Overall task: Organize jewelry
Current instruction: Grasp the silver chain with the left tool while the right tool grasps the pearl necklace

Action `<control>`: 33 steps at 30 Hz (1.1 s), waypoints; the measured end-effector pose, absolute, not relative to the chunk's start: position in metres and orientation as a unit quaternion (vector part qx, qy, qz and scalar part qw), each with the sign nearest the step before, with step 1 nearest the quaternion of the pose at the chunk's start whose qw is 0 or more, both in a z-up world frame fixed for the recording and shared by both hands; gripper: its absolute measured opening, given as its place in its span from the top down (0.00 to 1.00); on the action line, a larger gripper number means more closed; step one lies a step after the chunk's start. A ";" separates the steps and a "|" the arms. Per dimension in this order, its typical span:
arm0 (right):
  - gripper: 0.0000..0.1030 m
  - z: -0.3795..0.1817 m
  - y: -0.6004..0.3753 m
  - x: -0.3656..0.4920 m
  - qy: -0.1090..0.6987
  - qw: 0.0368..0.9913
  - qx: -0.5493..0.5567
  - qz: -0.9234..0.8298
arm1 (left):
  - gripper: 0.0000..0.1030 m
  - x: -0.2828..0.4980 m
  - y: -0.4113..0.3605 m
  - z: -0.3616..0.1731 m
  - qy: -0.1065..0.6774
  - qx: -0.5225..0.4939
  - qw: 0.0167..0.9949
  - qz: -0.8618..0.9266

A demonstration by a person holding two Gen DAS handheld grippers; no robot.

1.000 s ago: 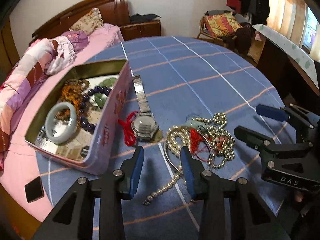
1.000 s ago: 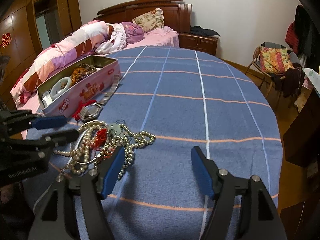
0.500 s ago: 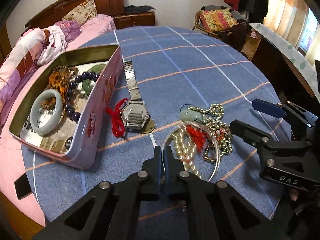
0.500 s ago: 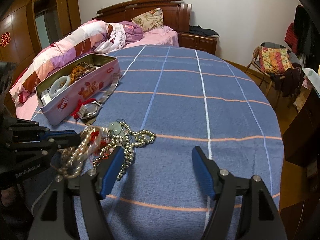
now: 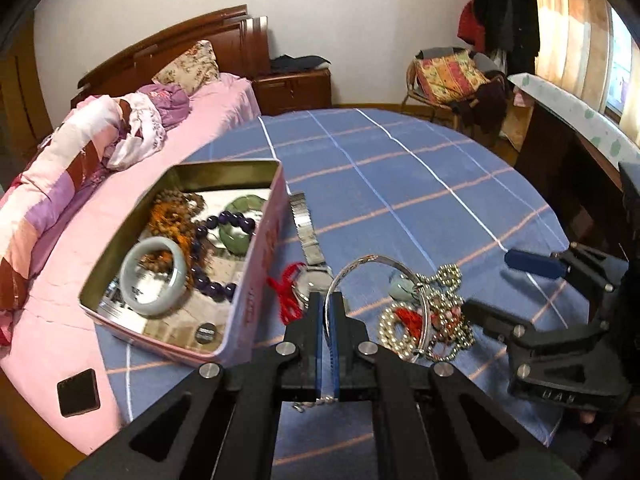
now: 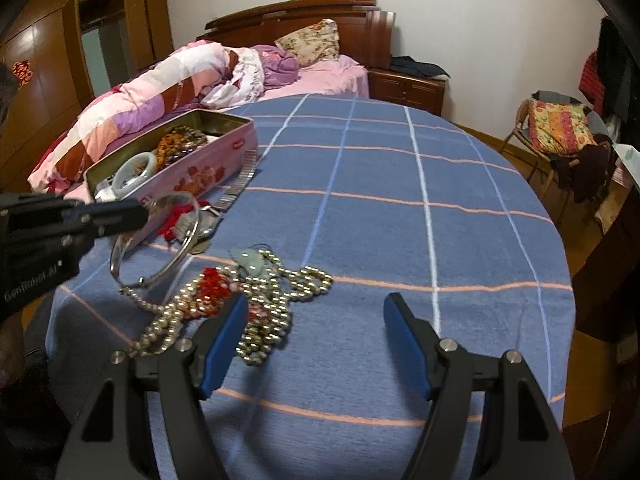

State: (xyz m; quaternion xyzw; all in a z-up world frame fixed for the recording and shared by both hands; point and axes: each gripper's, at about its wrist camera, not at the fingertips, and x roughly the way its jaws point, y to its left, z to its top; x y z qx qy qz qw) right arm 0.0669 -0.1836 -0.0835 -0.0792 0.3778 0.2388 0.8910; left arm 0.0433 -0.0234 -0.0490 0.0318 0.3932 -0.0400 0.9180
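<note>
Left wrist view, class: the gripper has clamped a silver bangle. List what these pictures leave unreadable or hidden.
- Silver bangle: its clamped part is hidden between the left gripper pads.
- Watch dial: covered by those fingertips.
- Pink tin lettering: too blurred.
- Bead pile: partly behind the right gripper finger.

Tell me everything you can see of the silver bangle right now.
The silver bangle is a thin, shiny metal hoop. The left gripper is shut on its rim and holds it tilted above the blue tablecloth, between the pink tin and the bead pile. A pearl strand hangs from it.
</note>
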 end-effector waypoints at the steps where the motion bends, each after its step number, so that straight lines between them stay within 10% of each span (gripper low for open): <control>1: 0.29 -0.083 -0.182 0.067 0.379 0.890 -0.079 0.243 | 0.99 0.045 -0.023 -0.048 0.392 0.030 0.919 -0.038; 11: 0.59 -0.100 -0.166 0.077 0.418 0.859 -0.079 0.284 | 0.99 0.048 -0.018 -0.050 0.390 0.028 0.920 -0.032; 13: 0.83 -0.099 -0.164 0.072 0.418 0.854 -0.083 0.300 | 0.99 0.048 -0.016 -0.050 0.390 0.027 0.920 -0.030; 33: 0.88 -0.045 -0.204 0.064 0.344 0.897 -0.030 0.277 | 0.99 0.046 -0.015 -0.044 0.382 0.023 0.923 -0.028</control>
